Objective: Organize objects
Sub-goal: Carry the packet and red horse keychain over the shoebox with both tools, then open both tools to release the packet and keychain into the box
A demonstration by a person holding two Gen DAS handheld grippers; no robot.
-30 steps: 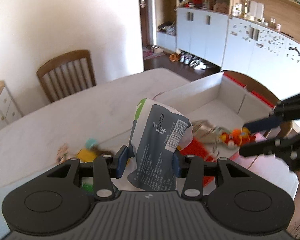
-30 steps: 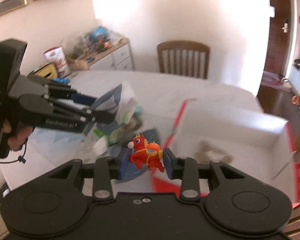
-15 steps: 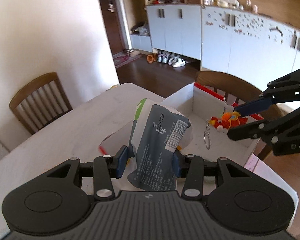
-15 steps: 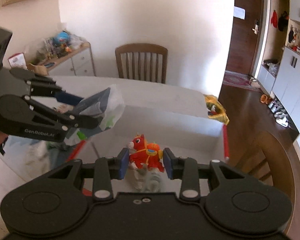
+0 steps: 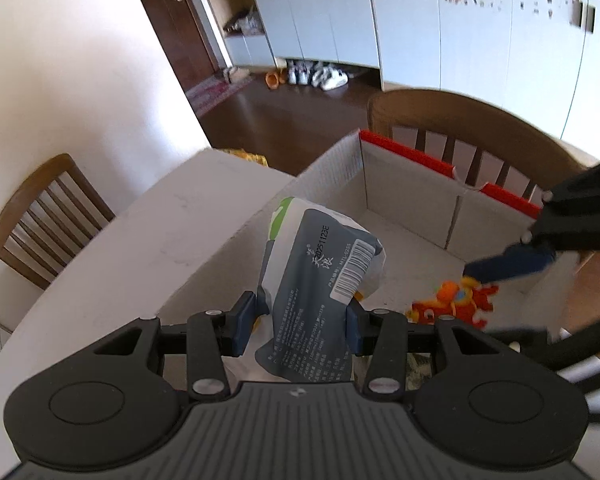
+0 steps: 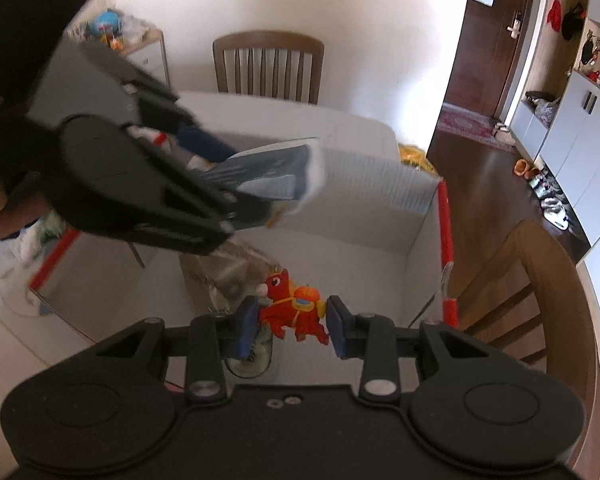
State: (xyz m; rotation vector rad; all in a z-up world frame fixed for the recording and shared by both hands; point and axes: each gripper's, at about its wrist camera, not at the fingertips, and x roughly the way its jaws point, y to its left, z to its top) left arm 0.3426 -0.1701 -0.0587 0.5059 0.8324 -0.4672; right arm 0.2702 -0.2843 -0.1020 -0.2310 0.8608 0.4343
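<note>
Over the box (image 5: pixel 404 184), left tongs (image 5: pixel 302 322) pinch a pouch (image 5: pixel 320 280), right tongs (image 6: pixel 292 326) a toy horse (image 6: pixel 294 310).

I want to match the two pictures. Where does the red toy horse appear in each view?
Left wrist view: the red toy horse is low at the right, held by the right hand-held gripper over the cardboard box.
Right wrist view: the horse is at lower centre, clamped between the blue pads.
Shared landmark: the box's red-edged wall.
</note>
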